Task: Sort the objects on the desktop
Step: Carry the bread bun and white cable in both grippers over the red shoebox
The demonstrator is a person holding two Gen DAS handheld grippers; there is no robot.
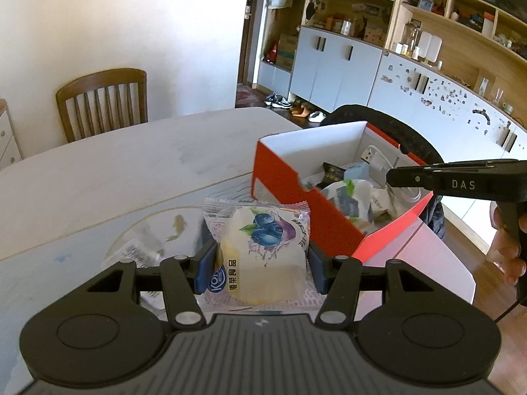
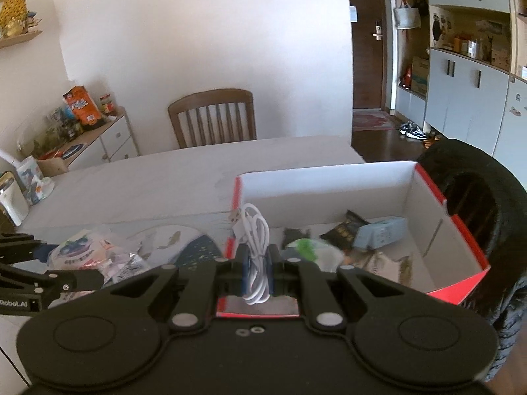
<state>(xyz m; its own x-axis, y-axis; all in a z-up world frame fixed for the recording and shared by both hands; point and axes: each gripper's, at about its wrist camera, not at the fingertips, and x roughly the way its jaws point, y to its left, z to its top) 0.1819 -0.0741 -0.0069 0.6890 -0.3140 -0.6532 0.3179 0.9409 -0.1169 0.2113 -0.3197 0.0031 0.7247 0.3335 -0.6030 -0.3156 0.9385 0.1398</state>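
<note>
While "DAS"-marked right tongs [image 2: 257,273] pinch white cable [image 2: 255,247], left tongs [image 1: 262,270] clamp blueberry snack packet [image 1: 263,247].

Clear plastic snack packet [image 1: 260,247] printed with dark blueberries, green leaves and a purple splash over pale yellow filling; open cardboard box [image 1: 283,177] red outside, plain white inside; coiled glossy USB cable [image 2: 255,247] all white; rubber gripper pads [image 1: 203,265] blue on matt black frames; pale table mat [image 1: 178,223] painted with small ochre fish
</note>
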